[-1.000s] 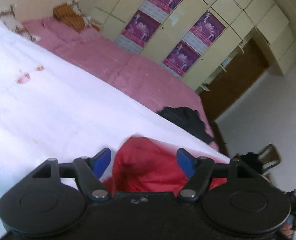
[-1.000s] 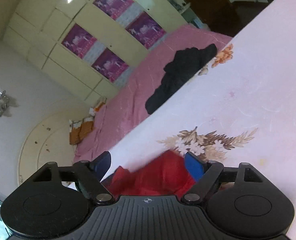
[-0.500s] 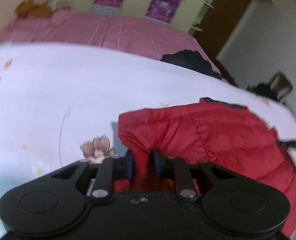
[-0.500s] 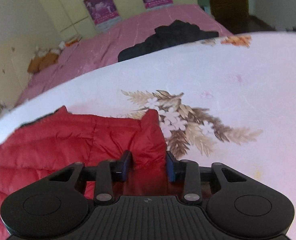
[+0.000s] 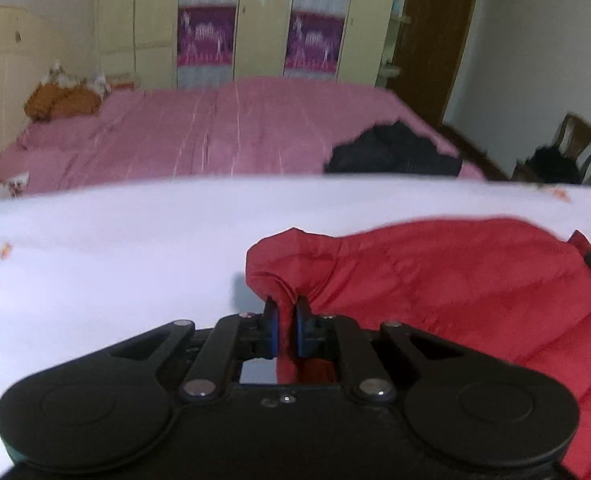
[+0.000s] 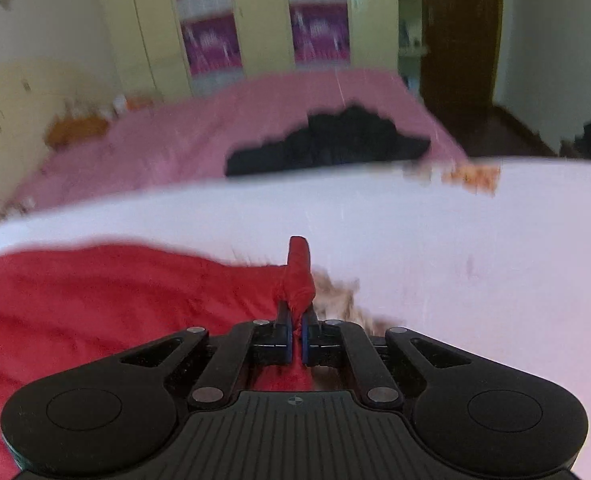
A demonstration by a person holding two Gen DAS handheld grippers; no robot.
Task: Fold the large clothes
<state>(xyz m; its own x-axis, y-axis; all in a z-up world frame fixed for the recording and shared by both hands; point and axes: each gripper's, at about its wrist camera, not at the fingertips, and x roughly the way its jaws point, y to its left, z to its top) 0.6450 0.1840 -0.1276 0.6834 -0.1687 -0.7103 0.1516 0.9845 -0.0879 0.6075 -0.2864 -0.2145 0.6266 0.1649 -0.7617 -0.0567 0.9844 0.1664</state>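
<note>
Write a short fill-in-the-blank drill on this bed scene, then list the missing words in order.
1. Both grippers are shut on a puffy jacket whose colour is ____.
2. The jacket lies on a sheet that is mostly ____ with flower prints.
3. The left gripper pinches the jacket's left edge; the right gripper pinches its ____ edge.
4. The dark clothing lies on a bedspread coloured ____.

Missing words: red; white; right; pink
</note>
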